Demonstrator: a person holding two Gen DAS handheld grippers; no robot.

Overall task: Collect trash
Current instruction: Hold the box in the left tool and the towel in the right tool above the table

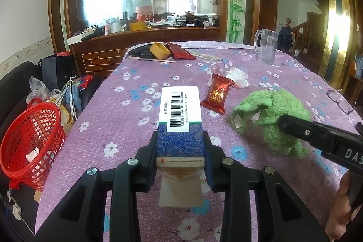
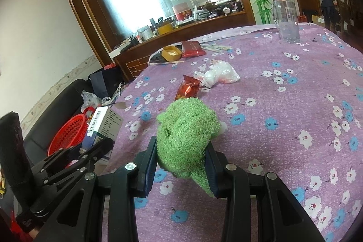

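Nearest my left camera, the left gripper [image 1: 181,146] is clamped on a box [image 1: 179,119], blue pads pressed to both long sides; an open flap hangs from its near end and hides the cloth beneath. From the right camera I see that box [image 2: 103,126] only in part, behind the left gripper's black linkage.

My right gripper [image 2: 181,158] is closed on a green towel [image 2: 186,135], squeezing it into a wad that covers the table right ahead. In the left view this gripper shows only as one black finger [image 1: 317,135] cutting in from the right edge, the towel [image 1: 272,119] bunched at its tip.

Beyond the towel, a red wrapper [image 1: 217,94] lies on the purple flowered tablecloth [image 1: 136,124]; the right view shows only its far end. Just past it sits a crumpled clear bag [image 2: 217,75], contents unclear.

Off the table's left edge stands a red basket [image 1: 31,137], something pale inside that I cannot identify.

At the far edge, a yellow tub [image 1: 160,50], a red packet [image 1: 180,51] and a clear mug [image 1: 266,45]. Glasses [image 1: 340,101] are half cut off at right.
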